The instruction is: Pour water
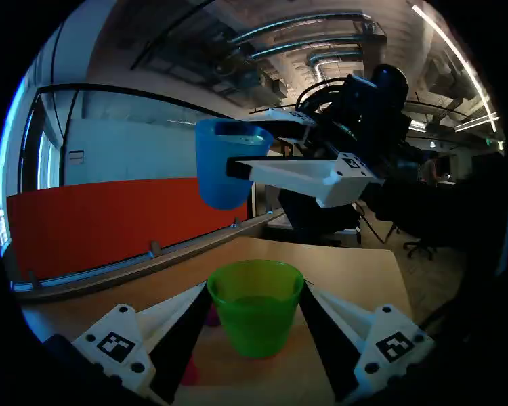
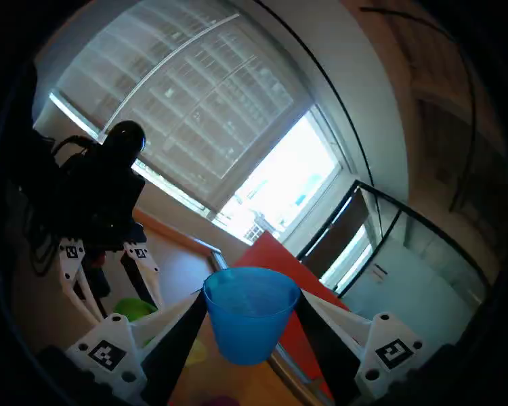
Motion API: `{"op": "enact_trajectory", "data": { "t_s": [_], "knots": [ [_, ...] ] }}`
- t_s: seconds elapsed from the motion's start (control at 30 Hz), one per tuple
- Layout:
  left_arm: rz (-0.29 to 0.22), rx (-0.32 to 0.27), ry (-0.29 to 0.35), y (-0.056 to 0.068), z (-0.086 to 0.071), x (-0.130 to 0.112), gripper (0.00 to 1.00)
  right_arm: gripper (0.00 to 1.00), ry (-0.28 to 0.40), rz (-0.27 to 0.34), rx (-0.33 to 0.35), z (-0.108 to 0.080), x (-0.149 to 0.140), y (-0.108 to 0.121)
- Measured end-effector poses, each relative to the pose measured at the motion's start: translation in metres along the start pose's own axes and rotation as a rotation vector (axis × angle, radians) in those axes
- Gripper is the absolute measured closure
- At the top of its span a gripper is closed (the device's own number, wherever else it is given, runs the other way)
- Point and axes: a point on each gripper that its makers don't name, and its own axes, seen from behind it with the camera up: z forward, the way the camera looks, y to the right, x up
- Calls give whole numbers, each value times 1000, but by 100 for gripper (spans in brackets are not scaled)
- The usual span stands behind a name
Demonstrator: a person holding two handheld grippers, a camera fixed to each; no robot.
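Both fingers of my left gripper [image 1: 254, 291] press the green cup [image 1: 255, 321], low over the table [image 1: 362, 271], water level unclear. My right gripper [image 2: 250, 296] clamps the blue cup [image 2: 249, 325], raised upright beyond it. I judge tilting and pouring remain.

A cup [image 1: 255, 318] on the worktop [image 1: 352, 271] within left hand-held gripper [image 1: 255, 292], second cup [image 1: 221, 166] aloft behind it, in right hand-held gripper [image 2: 251, 298].

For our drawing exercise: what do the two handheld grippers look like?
The left gripper and right gripper match: two white wedge-shaped fingers with black inner pads, each bearing a square black-and-white marker. Behind the right one sits a black housing with looping black cables.
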Motion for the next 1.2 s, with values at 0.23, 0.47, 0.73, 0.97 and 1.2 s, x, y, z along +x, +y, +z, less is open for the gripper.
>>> {"op": "enact_trajectory", "data": {
  "t_s": [0.23,0.47,0.73,0.97,1.2],
  "knots": [
    [5,2,-5,-1,-1,0,13,7,-18,204,25,3,-4,-4],
    [12,1,-7,1,-1,1,12,7,-7,395,45,4,-2,-4],
    [8,4,-10,-2,-2,1,13,7,8,563,76,3,-1,-4],
    [19,2,-29,-2,-1,-5,13,7,24,630,84,2,-1,-1],
    [22,-3,-49,-2,0,-7,12,7,14,614,85,0,-6,-2]
  ]
}}
